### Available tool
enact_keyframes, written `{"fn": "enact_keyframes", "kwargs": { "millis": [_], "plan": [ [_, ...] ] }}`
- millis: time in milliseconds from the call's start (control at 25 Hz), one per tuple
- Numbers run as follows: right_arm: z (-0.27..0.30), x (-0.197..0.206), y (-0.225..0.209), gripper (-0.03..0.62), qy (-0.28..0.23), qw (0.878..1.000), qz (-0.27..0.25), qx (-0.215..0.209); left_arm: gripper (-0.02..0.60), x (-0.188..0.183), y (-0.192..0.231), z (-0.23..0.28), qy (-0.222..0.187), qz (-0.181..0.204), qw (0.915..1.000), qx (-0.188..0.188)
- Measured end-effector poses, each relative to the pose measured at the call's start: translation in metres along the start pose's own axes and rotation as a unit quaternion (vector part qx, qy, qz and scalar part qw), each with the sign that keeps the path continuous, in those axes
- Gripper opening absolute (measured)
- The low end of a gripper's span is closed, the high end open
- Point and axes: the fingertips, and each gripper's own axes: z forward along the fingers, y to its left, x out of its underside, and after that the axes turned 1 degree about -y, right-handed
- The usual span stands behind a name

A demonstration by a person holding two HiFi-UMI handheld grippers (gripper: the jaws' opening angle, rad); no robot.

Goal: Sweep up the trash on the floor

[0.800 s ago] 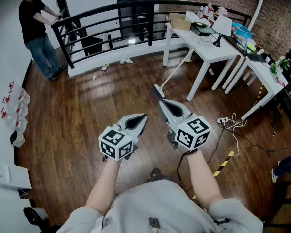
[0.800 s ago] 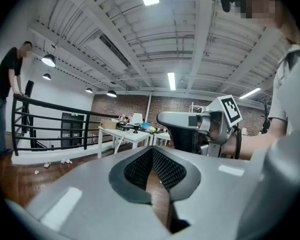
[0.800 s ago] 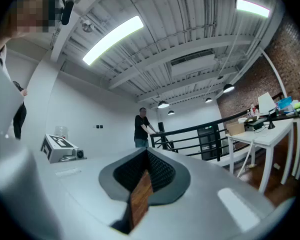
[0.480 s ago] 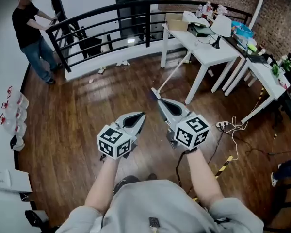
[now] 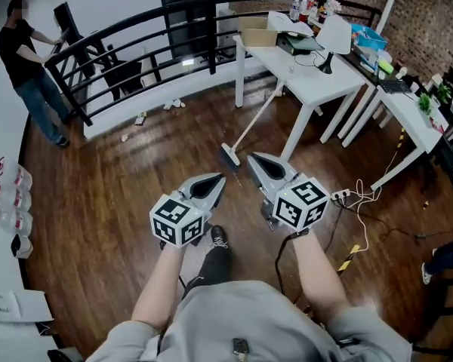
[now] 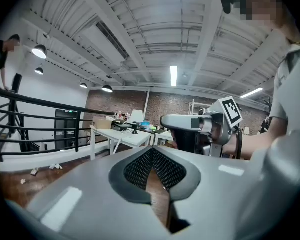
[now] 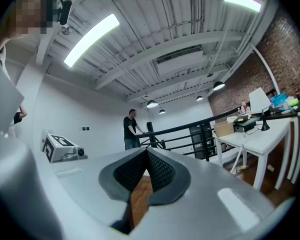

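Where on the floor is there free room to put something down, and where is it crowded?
The wide bare floor between the bottles at the left and the broom is free. Crowded: the cables by the white table's legs, and the trash scraps along the railing's base.

- No words, brands or numbers could be read anywhere.
- The left gripper (image 5: 216, 179) and right gripper (image 5: 252, 158) bore only black-and-white square markers (image 5: 180, 221), no letters.
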Motion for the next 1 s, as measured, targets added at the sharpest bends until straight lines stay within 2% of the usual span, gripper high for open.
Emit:
{"fn": "enact_keyframes", "kwargs": {
  "millis": [600, 1000],
  "plan": [
    [0.146, -0.038, -0.194, 0.0, 0.029, 0.998, -0.011, 0.052, 0.005, -0.042, 0.159, 0.193, 0.007, -0.017, 0.9979, 0.062],
    [0.184, -0.039, -0.305, 0.0, 0.055, 0.994, -0.011, 0.089, 0.005, -0.05, 0.215, 0.294, 0.018, -0.015, 0.9956, 0.091]
  ]
}}
